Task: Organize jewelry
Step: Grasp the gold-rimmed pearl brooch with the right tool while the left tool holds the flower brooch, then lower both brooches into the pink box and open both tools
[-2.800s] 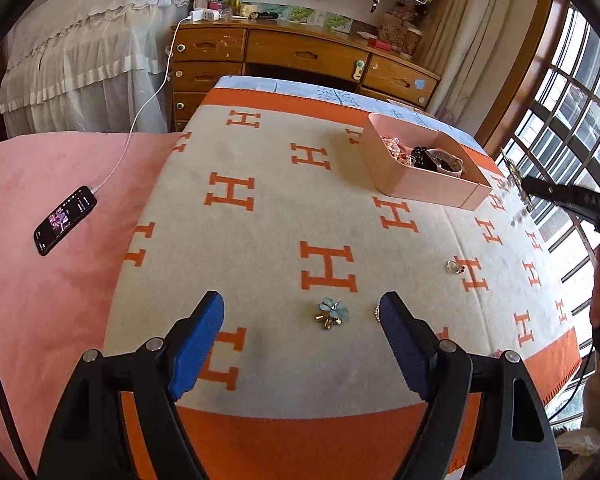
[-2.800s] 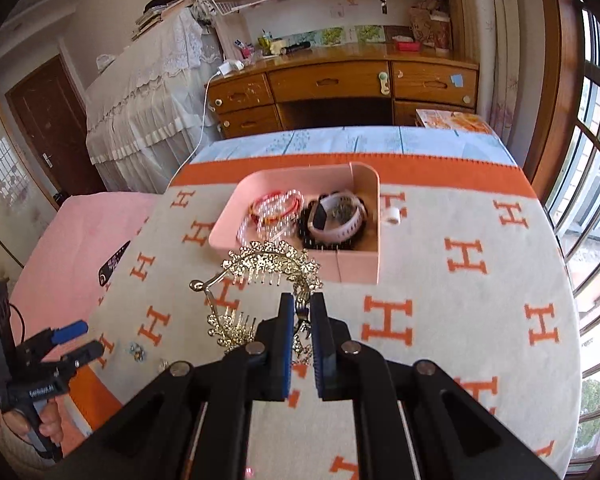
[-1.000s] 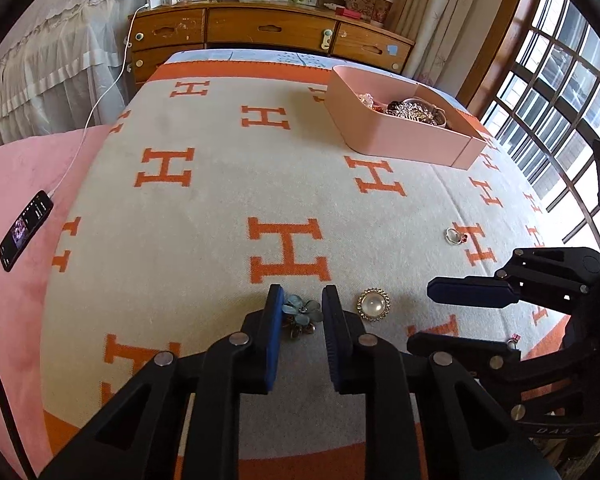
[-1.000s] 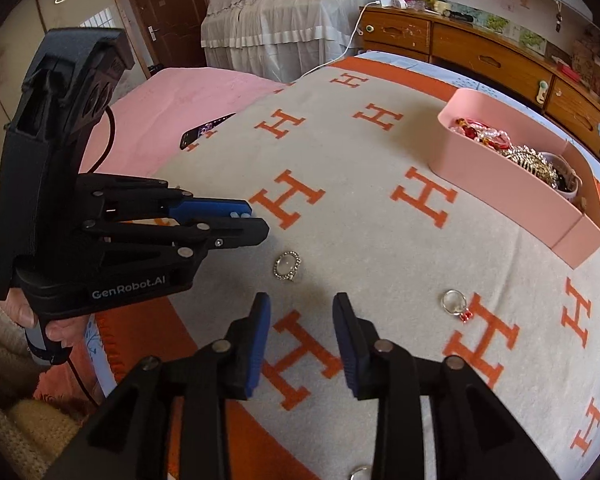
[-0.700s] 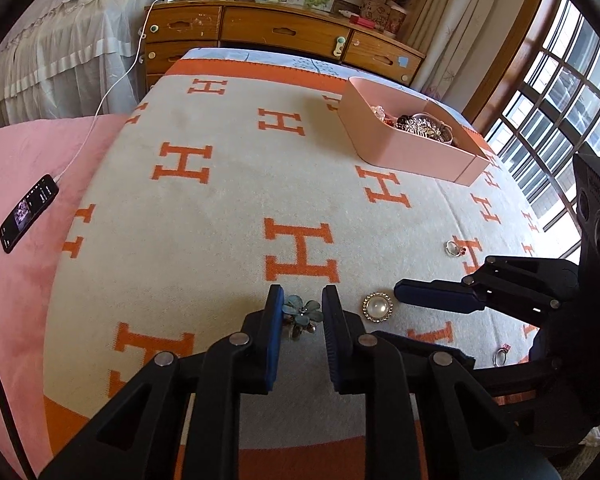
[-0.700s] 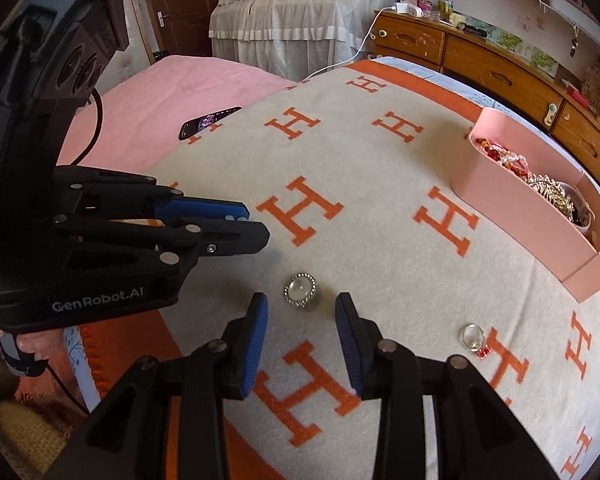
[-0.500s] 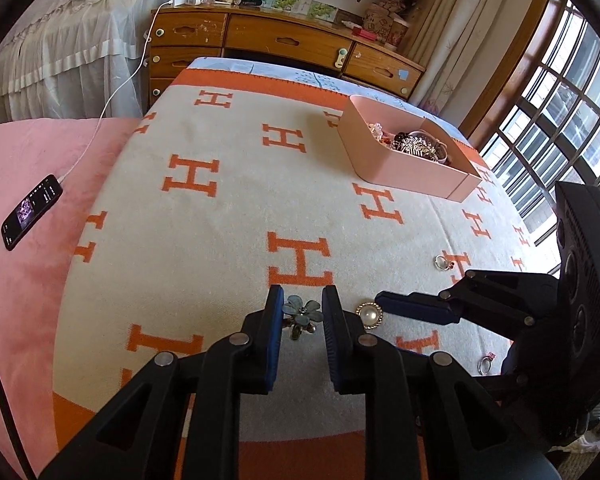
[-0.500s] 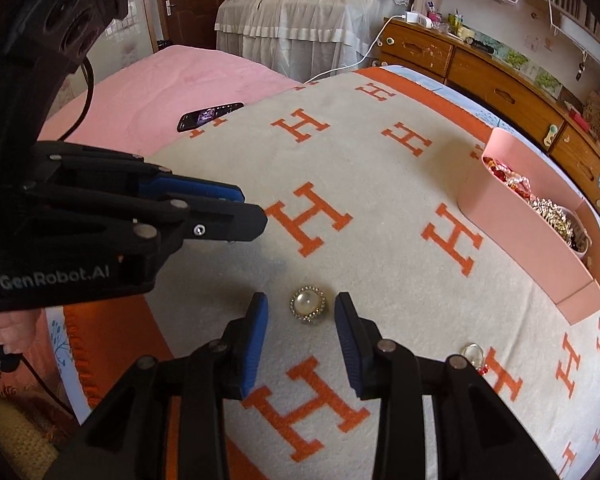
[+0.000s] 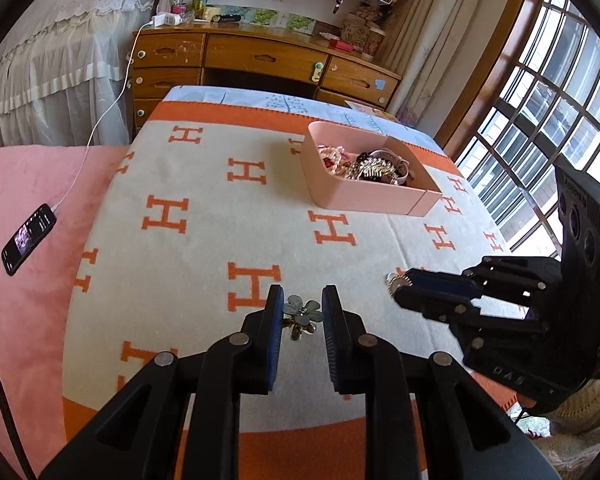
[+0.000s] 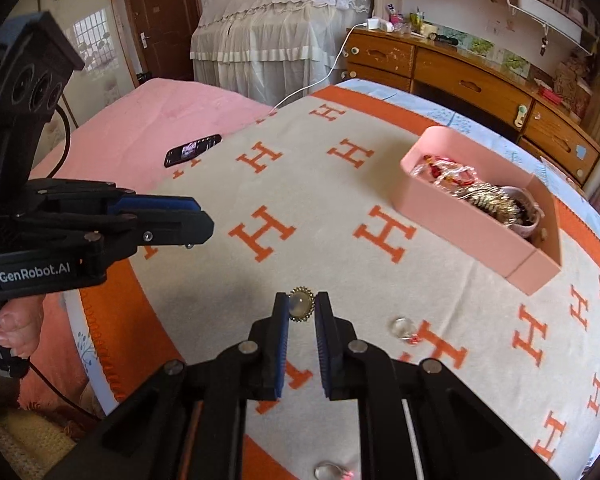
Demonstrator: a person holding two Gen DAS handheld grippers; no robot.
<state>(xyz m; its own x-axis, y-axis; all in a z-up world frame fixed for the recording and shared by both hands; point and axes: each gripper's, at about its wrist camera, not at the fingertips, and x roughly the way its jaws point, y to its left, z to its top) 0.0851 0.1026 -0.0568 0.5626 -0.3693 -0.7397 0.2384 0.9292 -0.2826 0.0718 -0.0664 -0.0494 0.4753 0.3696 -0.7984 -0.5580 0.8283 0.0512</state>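
Observation:
My left gripper [image 9: 302,309] is shut on a pale green flower brooch [image 9: 302,314] and holds it above the blanket. My right gripper [image 10: 301,305] is shut on a round gold-rimmed pearl brooch [image 10: 301,305], lifted off the blanket. The right gripper also shows in the left wrist view [image 9: 400,294], and the left gripper in the right wrist view [image 10: 202,228]. A pink tray [image 9: 342,193] holding bracelets, a gold comb and a watch sits at the far right of the blanket; it also shows in the right wrist view [image 10: 480,232]. A ring with a red stone [image 10: 404,328] lies on the blanket.
A cream blanket with orange H marks [image 9: 204,264] covers the table. A second ring [image 10: 327,470] lies near the front edge. A phone on a charging cable [image 9: 29,238] lies on the pink bed to the left. A wooden desk [image 9: 260,60] stands behind, windows at the right.
My right gripper has closed on the pearl brooch and lifted it. My left gripper, still shut on the flower brooch, has risen and moved toward the tray.

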